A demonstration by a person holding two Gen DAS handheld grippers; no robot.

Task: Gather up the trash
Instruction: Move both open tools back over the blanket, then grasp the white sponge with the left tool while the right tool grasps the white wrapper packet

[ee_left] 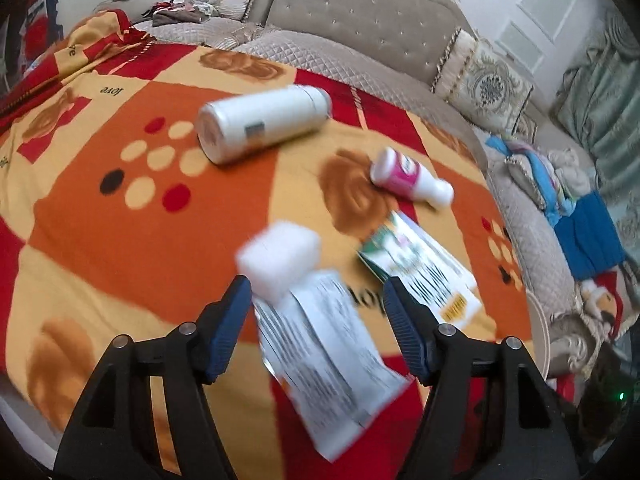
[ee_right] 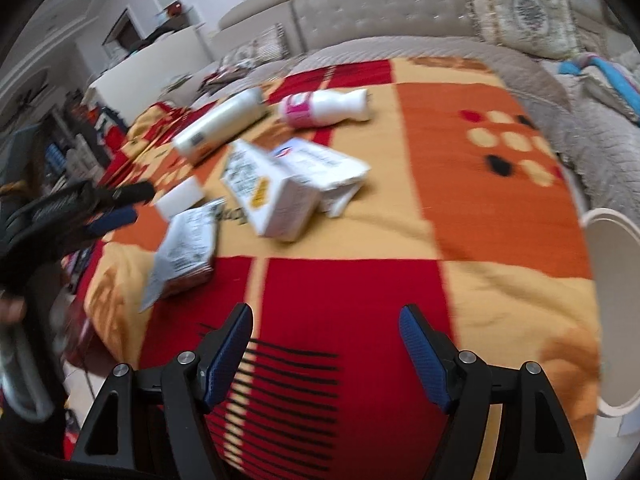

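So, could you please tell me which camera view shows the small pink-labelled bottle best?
The right wrist view: the pink-labelled bottle lies side-on there, full length from base to neck visible, though slightly blurred. The left wrist view shows it too, but foreshortened, its base turned toward the camera, beside the large white bottle.

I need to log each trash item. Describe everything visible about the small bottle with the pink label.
The small bottle is white, plastic-looking, with a pink label band round its wider body and a narrowed neck ending in a white cap. It lies on its side on the patterned blanket, beyond the cartons and apart from the large white bottle. Neither gripper touches it.
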